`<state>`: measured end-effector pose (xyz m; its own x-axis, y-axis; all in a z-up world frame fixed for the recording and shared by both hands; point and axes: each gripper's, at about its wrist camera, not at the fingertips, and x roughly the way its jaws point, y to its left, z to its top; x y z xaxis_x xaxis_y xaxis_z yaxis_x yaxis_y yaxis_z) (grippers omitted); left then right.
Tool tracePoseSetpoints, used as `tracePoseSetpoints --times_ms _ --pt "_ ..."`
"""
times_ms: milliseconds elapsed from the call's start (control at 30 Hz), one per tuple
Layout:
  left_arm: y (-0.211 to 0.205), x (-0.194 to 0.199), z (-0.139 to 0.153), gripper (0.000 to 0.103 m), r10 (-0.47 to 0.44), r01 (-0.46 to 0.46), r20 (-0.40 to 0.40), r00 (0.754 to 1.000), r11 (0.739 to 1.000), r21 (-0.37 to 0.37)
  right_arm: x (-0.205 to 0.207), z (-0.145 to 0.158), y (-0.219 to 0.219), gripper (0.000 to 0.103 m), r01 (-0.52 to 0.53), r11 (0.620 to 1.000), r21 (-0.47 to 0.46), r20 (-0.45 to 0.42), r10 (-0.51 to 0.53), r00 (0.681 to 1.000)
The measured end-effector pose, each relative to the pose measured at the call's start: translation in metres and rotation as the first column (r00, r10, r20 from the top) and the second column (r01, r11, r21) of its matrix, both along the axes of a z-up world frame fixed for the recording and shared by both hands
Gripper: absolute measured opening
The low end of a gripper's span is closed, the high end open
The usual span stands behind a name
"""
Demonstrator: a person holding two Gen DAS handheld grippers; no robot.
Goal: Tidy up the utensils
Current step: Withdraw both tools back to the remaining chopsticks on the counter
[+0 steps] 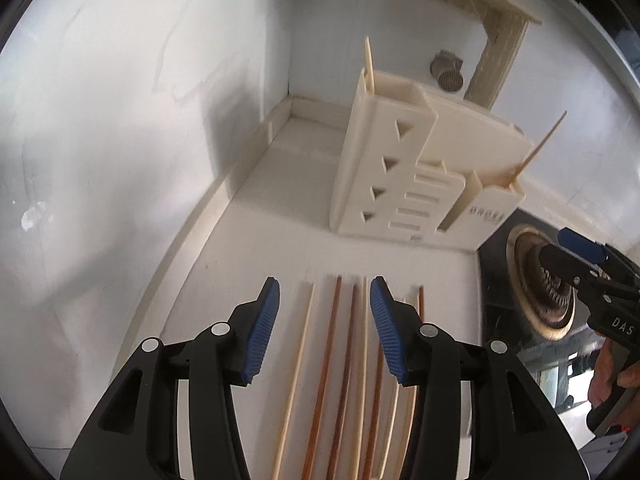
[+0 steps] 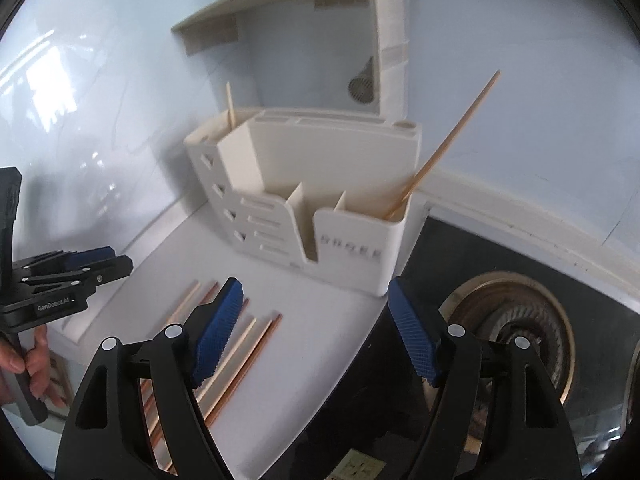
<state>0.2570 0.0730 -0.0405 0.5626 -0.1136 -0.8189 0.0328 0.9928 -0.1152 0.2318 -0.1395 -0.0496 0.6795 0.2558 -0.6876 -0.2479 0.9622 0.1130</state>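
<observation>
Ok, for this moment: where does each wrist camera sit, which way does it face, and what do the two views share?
Left wrist: on the left gripper, angled down at chopsticks on the counter, caddy beyond; its open fingers show, right gripper at the frame's right.
Right wrist: on the right gripper, angled down over the counter edge beside the stove burner; its open fingers show, left gripper and a hand at the frame's left.
Shared: caddy, two chopsticks standing in it, loose chopsticks, burner.

Right gripper [image 2: 314, 332] hangs open over the counter [image 2: 320, 320]. Loose chopsticks [image 2: 240, 344] lie near-left; the cream holder [image 2: 320, 200] sits farther back.
</observation>
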Motion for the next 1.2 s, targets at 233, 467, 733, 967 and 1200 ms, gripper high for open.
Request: tracePoseSetpoints --times_ms 233,467,733,967,1200 --pt "0.004 -0.009 -0.022 0.047 -0.027 0.028 -0.068 0.997 1.000 0.013 -0.004 -0.021 0.014 0.075 0.005 1.000 -0.010 -0.100 -0.006 0.995" --pt "0.006 -0.015 -0.041 0.047 -0.063 0.068 -0.151 0.986 0.997 0.027 -0.007 -0.038 0.028 0.075 0.014 0.999 -0.037 -0.206 -0.022 0.978" --pt "0.008 -0.019 -0.057 0.047 -0.093 0.102 -0.219 0.971 0.994 0.030 -0.011 -0.056 0.038 0.075 0.029 0.997 -0.067 -0.298 -0.047 0.953" --pt "0.009 -0.017 -0.074 0.047 -0.136 0.156 -0.306 0.942 0.987 0.043 -0.014 -0.068 0.045 0.075 0.052 0.995 -0.081 -0.362 -0.078 0.929" --pt "0.009 -0.008 -0.087 0.047 -0.170 0.203 -0.410 0.896 0.978 0.039 -0.011 -0.084 0.055 0.075 0.081 0.992 -0.093 -0.448 -0.114 0.887"
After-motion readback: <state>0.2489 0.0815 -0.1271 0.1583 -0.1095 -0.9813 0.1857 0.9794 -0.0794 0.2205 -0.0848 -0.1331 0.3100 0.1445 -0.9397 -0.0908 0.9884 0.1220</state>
